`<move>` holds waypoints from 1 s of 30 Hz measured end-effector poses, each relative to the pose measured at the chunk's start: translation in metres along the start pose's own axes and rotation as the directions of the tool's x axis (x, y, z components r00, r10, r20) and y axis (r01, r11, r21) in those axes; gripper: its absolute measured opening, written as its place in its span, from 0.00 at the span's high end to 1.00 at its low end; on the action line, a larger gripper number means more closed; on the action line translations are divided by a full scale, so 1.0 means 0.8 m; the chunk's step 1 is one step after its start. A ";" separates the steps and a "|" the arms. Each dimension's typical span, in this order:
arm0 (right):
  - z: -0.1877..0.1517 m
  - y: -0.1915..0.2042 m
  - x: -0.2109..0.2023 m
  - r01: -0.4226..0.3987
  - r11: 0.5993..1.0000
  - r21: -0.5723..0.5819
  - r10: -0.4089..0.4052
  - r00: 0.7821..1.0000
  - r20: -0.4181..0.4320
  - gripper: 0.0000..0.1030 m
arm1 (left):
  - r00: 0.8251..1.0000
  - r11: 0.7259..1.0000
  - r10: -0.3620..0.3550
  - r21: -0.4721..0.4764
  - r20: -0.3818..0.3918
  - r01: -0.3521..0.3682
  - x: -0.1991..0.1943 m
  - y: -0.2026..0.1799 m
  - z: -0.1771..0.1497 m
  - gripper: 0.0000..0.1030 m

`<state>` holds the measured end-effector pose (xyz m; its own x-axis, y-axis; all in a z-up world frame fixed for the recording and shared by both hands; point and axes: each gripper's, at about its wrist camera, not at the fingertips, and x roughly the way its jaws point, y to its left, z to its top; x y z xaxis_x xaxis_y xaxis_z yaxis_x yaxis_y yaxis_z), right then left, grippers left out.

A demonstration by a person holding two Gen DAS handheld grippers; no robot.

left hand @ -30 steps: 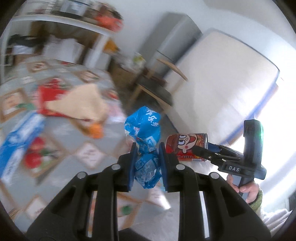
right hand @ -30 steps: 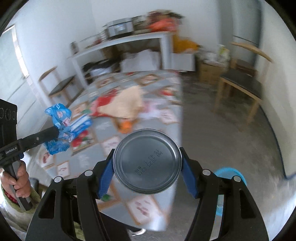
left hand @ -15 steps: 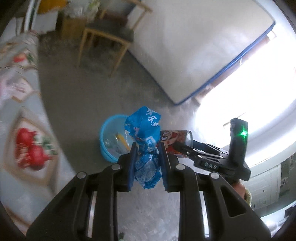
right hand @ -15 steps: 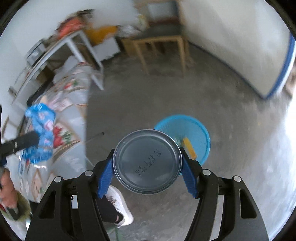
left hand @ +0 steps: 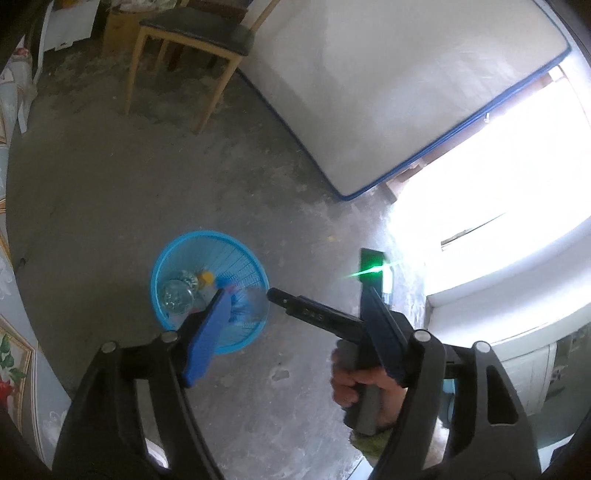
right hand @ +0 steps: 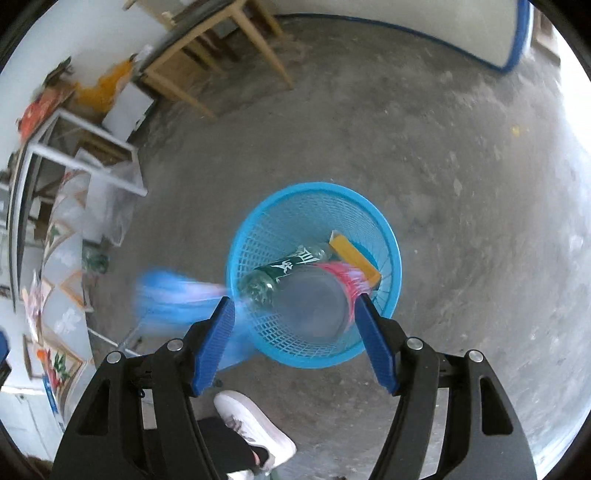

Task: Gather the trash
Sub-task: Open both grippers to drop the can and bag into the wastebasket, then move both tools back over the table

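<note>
A blue mesh basket (left hand: 255,269) (right hand: 391,273) stands on the concrete floor below both grippers. My left gripper (left hand: 293,295) is opening its jaws and nothing is between them. The blue wrapper (right hand: 177,295) falls as a blur by the basket's left rim. My right gripper (right hand: 291,310) hangs over the basket, open. The red can (right hand: 317,302) is a blur below its pads, dropping into the basket. A finger (left hand: 314,314) of the right gripper reaches over the rim in the left wrist view. A clear bottle (right hand: 291,264) and a yellow piece (right hand: 354,254) lie inside.
A wooden chair (left hand: 192,29) and a mattress (left hand: 388,92) leaning on the wall stand beyond the basket. The table with the patterned cloth (right hand: 62,258) is at the left. A person's white shoe (right hand: 255,428) is near the basket, and a hand (left hand: 362,384) holds the right gripper.
Both grippers swung from over the table down to the basket. The left jaws opened and let the blue wrapper go. The can has left the right pads and is falling.
</note>
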<state>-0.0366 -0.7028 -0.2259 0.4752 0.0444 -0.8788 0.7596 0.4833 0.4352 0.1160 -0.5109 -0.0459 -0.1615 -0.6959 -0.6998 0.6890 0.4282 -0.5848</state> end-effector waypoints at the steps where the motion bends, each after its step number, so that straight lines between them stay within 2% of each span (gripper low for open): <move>1: -0.004 -0.002 0.003 -0.006 1.000 0.001 0.006 1.000 -0.003 0.36 | 1.000 1.000 0.000 0.010 0.006 0.000 -0.004 -0.001 -0.003 0.32; 7: -0.019 0.002 0.004 -0.003 1.000 -0.025 0.003 1.000 -0.001 0.36 | 0.999 1.000 -0.004 0.000 0.040 0.004 -0.042 0.014 -0.024 0.32; 10: -0.018 0.001 -0.012 -0.007 0.999 -0.041 0.008 1.000 0.014 0.36 | 0.998 1.000 -0.003 -0.009 0.064 0.003 -0.053 0.026 -0.020 0.32; 16: -0.041 0.042 -0.069 -0.035 0.990 -0.135 0.047 0.996 0.082 0.36 | 0.989 0.999 0.031 0.026 0.142 -0.035 -0.106 0.044 -0.044 0.26; 20: -0.064 0.090 -0.115 -0.113 0.966 -0.231 0.145 0.981 0.126 0.27 | 0.966 0.992 0.122 0.000 0.229 -0.125 -0.163 0.072 -0.086 0.23; 23: -0.082 0.137 -0.135 -0.155 0.935 -0.319 0.202 0.972 0.118 0.23 | 0.949 0.989 0.145 -0.013 0.281 -0.147 -0.206 0.086 -0.120 0.19; 27: -0.110 0.212 -0.140 -0.219 0.881 -0.419 0.259 0.965 0.041 0.23 | 0.909 0.976 0.215 -0.041 0.357 -0.215 -0.274 0.114 -0.174 0.17; 30: -0.139 0.271 -0.137 -0.267 0.829 -0.491 0.297 0.955 -0.018 0.23 | 0.868 0.956 0.292 -0.092 0.402 -0.280 -0.320 0.143 -0.212 0.16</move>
<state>0.0262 -0.5055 -0.0571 0.6716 0.2016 -0.7129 0.2850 0.8179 0.4998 0.1160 -0.1859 -0.0033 0.3457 -0.7105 -0.6130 0.6389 0.6566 -0.4008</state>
